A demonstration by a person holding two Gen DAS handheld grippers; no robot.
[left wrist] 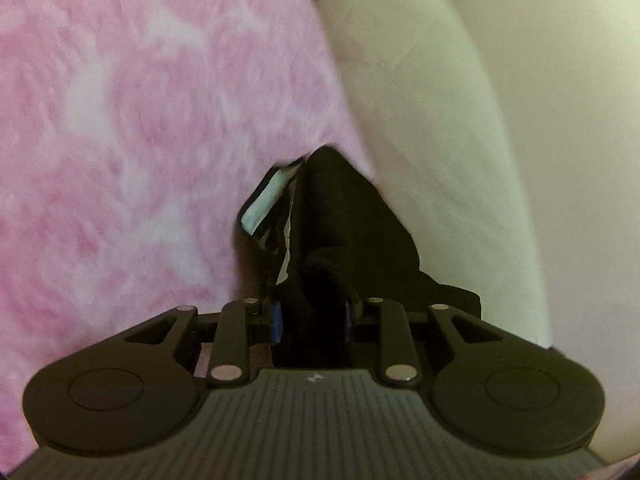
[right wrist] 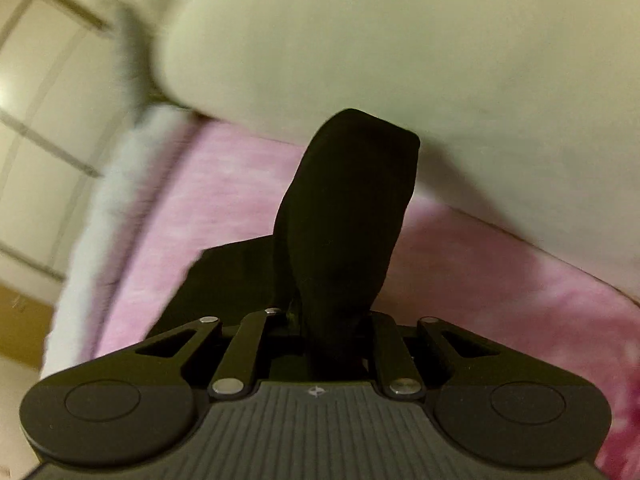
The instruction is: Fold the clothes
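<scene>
Black garment (left wrist: 344, 216) is pinched in both grippers, bunched up and rising out of the fingers in each wrist view. Left gripper (left wrist: 312, 320): clamped on the fabric, blue pads just visible either side of the bunch. Right gripper (right wrist: 336, 340): also clamped on the same black cloth (right wrist: 344, 216), which stands up in a tall fold ahead of the jaws, with more of it spilling to the left over the bedding.

Labels: a pale sewn-in tag (left wrist: 264, 200) shows on the garment in the left view, tucked against the fold. Print on it is too blurred to read. A small white mark on each gripper body, not legible.

Surface: fuzzy pink blanket (left wrist: 140, 140) under the garment, mottled pink and white; in the right view it has a white fluffy edge (right wrist: 100, 208). Cream cushion or padded backrest (right wrist: 360, 40) sits right behind the blanket, touching it. Pale tiled wall (right wrist: 36, 100) at far left of the right view. Both views are motion-blurred.
</scene>
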